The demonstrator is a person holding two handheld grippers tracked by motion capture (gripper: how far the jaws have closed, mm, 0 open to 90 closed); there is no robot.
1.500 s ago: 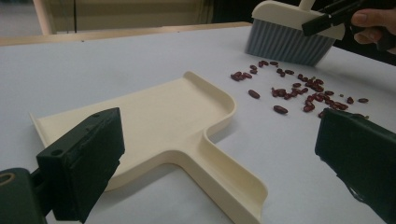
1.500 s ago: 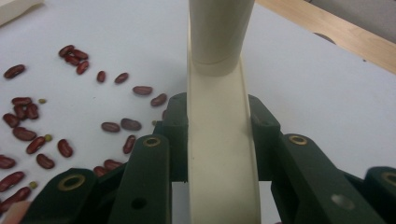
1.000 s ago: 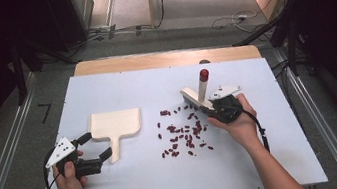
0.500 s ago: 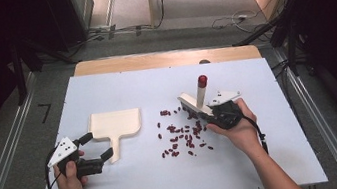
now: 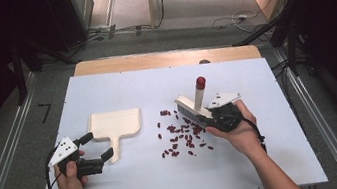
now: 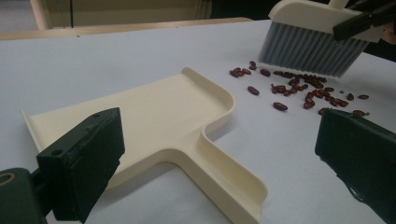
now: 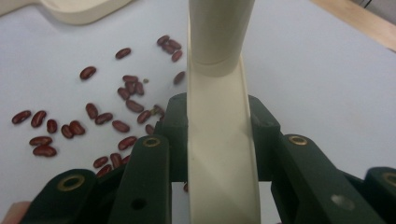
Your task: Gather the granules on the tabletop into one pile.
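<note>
Right gripper (image 5: 209, 120): jaws clamped on the cream body of the brush (image 5: 192, 107); in the right gripper view the pads (image 7: 177, 135) press both sides of the brush (image 7: 219, 140); red-capped handle tilts up and away; grey bristles (image 6: 308, 49) angled down over the beans (image 5: 183, 138), right edge of the scatter. Left gripper (image 5: 97, 146): jaws wide apart, holding nothing; the handle of the dustpan (image 5: 113, 125) lies between the pads (image 6: 84, 163), untouched. Dustpan (image 6: 154, 121) flat on the white table (image 5: 120, 89), left of the beans (image 6: 299, 91), just apart from them; beans (image 7: 93, 121) loose on the sheet, between pan and brush.
</note>
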